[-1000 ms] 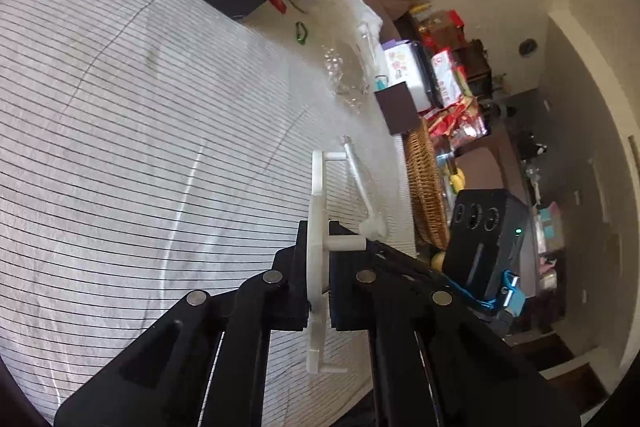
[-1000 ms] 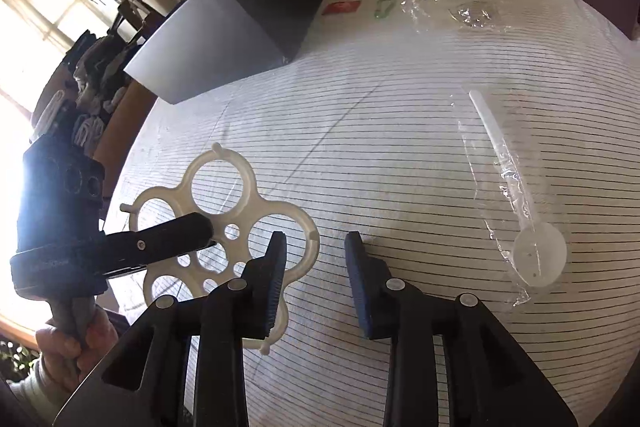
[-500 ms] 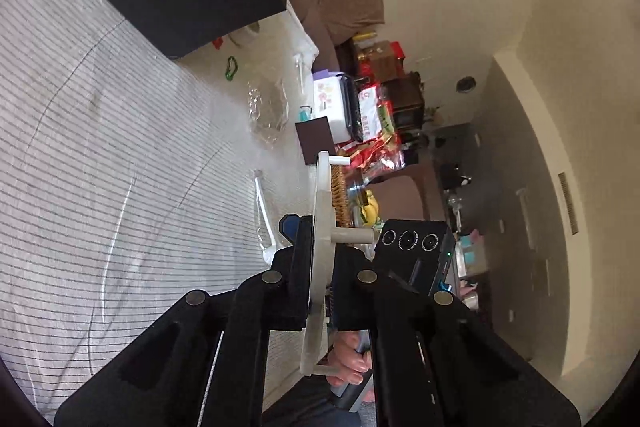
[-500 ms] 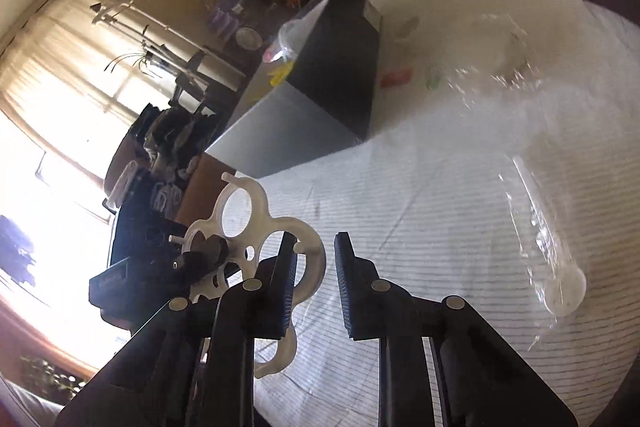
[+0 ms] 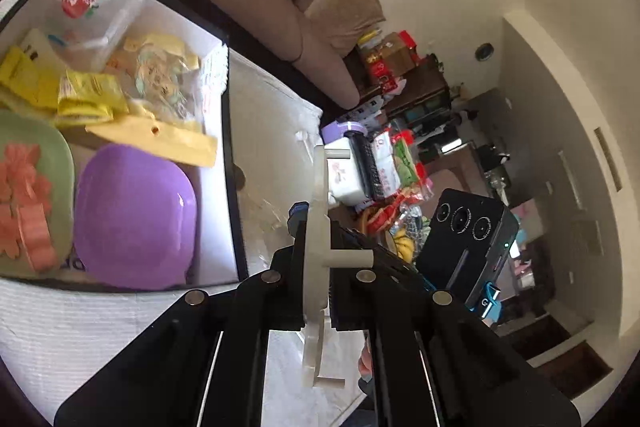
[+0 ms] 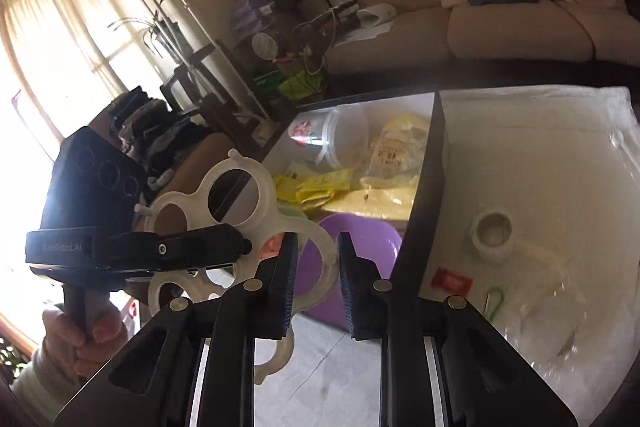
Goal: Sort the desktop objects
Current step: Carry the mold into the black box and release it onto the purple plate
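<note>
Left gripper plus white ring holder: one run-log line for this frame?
left gripper: shut on white ring holder | right gripper: jaws just closing, nothing between | position: beside open box | box holds purple bowl

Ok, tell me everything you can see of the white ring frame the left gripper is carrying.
The white ring frame looks like flat, off-white, slightly translucent plastic: several joined round rings with smaller holes at the middle and short pegs sticking out. The left gripper is shut on it, holding it edge-on in the left wrist view, in the air near the open storage box. The right gripper does not hold it.
</note>
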`<state>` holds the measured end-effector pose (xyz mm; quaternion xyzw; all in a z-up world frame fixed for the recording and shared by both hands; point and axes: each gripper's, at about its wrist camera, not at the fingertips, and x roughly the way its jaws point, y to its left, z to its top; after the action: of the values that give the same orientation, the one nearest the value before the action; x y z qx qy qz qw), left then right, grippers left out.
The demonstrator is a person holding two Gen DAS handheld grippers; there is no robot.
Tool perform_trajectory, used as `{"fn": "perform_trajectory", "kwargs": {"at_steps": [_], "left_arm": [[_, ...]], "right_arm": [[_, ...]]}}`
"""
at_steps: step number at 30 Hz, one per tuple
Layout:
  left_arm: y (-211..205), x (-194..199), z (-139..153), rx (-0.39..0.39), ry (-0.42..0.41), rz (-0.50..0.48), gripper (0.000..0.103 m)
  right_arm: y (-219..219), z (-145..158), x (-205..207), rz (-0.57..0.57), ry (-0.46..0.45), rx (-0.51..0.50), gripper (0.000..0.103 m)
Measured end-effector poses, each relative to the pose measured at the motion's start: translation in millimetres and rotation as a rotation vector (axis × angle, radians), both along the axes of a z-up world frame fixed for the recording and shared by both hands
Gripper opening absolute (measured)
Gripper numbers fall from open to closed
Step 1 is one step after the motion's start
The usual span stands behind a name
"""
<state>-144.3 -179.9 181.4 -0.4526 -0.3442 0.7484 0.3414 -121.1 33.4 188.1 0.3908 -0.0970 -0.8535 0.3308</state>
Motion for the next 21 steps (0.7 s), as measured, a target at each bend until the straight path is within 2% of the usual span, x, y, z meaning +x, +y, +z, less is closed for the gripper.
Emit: {"fn": "perform_trajectory", "kwargs": {"at_steps": [2, 4, 5, 8, 9, 11, 13, 18, 20, 21], "left_arm": [[-6, -21, -9, -0.008, -0.034, -0.025, 0.007], [-10, -39, -26, -0.031, -0.078, -0.049, 0.014], [-11, -45, -35, -0.053, -0.095, -0.047, 0.023], [-14, -63, -58, -0.138, -0.134, -0.037, 0.039], [-12, -68, -64, -0.179, -0.144, -0.037, 0.041], [-13, -75, -75, -0.266, -0.173, -0.022, 0.055], [-13, -78, -80, -0.312, -0.193, -0.006, 0.057], [-22, -75, -72, -0.337, -0.158, 0.034, 0.059], [-27, -71, -68, -0.338, -0.152, 0.046, 0.061], [-28, -70, -68, -0.345, -0.151, 0.048, 0.061]], "right_arm": [[-15, -9, -17, 0.007, 0.000, 0.055, 0.021], [-29, -20, -31, 0.013, -0.005, 0.105, 0.019], [-35, -25, -38, 0.009, -0.008, 0.136, 0.016], [-47, -41, -55, 0.005, -0.019, 0.216, 0.016], [-48, -46, -59, 0.005, -0.022, 0.238, 0.016], [-52, -54, -64, 0.001, -0.026, 0.283, 0.016], [-56, -61, -68, 0.003, -0.035, 0.334, 0.016], [-74, -73, -69, 0.052, -0.027, 0.481, 0.016], [-79, -75, -68, 0.070, -0.032, 0.510, 0.017], [-81, -77, -68, 0.081, -0.046, 0.521, 0.022]]}}
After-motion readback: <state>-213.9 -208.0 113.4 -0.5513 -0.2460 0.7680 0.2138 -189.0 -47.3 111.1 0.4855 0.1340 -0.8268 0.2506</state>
